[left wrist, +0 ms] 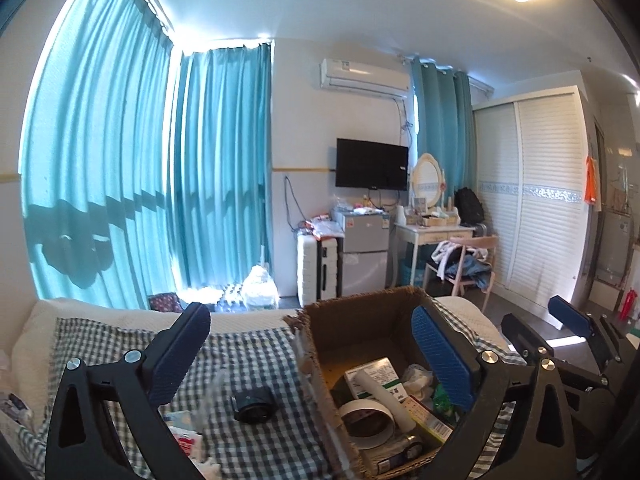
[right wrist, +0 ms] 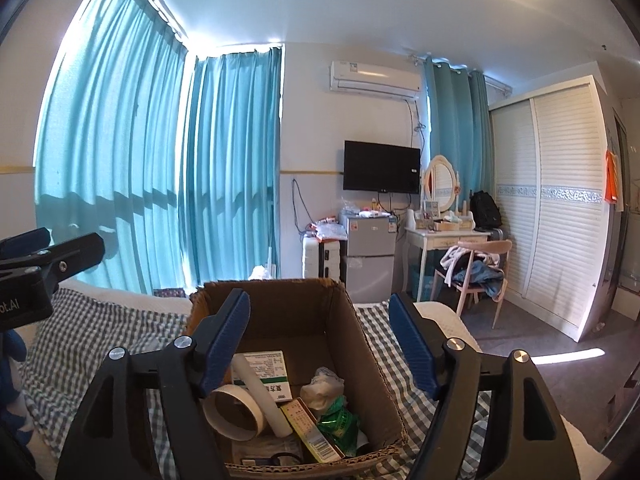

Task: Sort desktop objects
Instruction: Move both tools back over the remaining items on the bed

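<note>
My left fingers [left wrist: 312, 360] and right fingers [right wrist: 320, 340] both stand spread apart, holding nothing. The open brown cardboard box [right wrist: 344, 328] of sorted items sits on the checked bedcover [left wrist: 248, 360], below and between my right fingers.

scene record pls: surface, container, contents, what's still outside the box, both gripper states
surface: checked cloth over a bed
container: open cardboard box
contents: tape roll, white tube, green-and-white medicine box, green wrapper, crumpled tissue
outside box: small black device on the cloth, left of the box
left gripper: open, nothing between its pads
right gripper: open, empty, above the box
</note>
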Motion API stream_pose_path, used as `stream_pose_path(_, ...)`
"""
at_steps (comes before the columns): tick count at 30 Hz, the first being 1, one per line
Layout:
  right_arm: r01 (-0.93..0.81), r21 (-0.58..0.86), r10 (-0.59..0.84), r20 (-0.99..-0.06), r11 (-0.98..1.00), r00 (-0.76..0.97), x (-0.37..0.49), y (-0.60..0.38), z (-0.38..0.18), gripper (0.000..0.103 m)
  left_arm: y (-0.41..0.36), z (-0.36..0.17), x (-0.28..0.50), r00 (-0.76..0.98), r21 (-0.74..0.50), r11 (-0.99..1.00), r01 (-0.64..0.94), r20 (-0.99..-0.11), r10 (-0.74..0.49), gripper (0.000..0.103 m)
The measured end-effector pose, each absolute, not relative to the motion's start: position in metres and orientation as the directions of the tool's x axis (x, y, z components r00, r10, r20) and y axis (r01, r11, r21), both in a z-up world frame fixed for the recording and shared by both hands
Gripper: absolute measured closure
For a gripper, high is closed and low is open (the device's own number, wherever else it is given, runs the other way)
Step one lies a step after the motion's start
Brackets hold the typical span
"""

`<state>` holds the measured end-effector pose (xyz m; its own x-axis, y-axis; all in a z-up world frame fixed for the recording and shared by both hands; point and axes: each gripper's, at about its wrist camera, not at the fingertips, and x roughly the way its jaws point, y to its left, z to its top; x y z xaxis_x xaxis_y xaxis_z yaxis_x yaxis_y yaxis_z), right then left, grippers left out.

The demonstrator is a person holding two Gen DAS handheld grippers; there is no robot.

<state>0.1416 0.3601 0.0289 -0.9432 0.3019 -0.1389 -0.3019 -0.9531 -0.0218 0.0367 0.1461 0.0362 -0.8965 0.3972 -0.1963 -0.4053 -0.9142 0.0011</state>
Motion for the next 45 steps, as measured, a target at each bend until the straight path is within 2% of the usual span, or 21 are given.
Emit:
stream_pose_path(3,-0.285,-0.024,0.286,-0.112,-0.958,-0.952,0.149,0.348,0.037,0.021,0.132,0.044,0.049,-0.916,0.01,-0.929,-0.37,-0.169,0.363,0.0)
stream_pose_path(9,-0.269,-0.027,0.269,-0.035,-0.963,-0.962,0.163,0.323,0.051,0.0,0.097,0.056,0.062,-0.953,0.033,-0.959,-0.281,-0.131,0.274,0.0)
stream_pose_path(17,-0.248,-0.056,0.247,0.013,-0.967,-0.969,0.163,0.296,0.059,0.0,0.048,0.054,0.057,-0.973,0.052,-0.981,-0.186,-0.146,0.176,0.0)
stream_pose_path(29,-0.099,-0.067,0.101,-0.022,-0.993,-0.995,0.137,0.249,0.044,0.0,-0.018,0.019,0.024,-0.964,0.037,-0.997,-0.071,-0.261,0.059,0.0)
stream_pose_path(38,0.045,-0.066,-0.038,-0.111,-0.997,-0.993,0.108,0.211,0.016,0.0,-0.046,-0.025,-0.014,-0.916,-0.009,-0.999,-0.037,-0.399,0.037,0.0)
stream_pose_path(45,0.114,-0.072,-0.097,-0.208,-0.991,-0.973,0.076,0.188,-0.016,0.0,-0.05,-0.051,-0.042,-0.888,-0.036,-0.999,-0.038,-0.456,0.05,0.0)
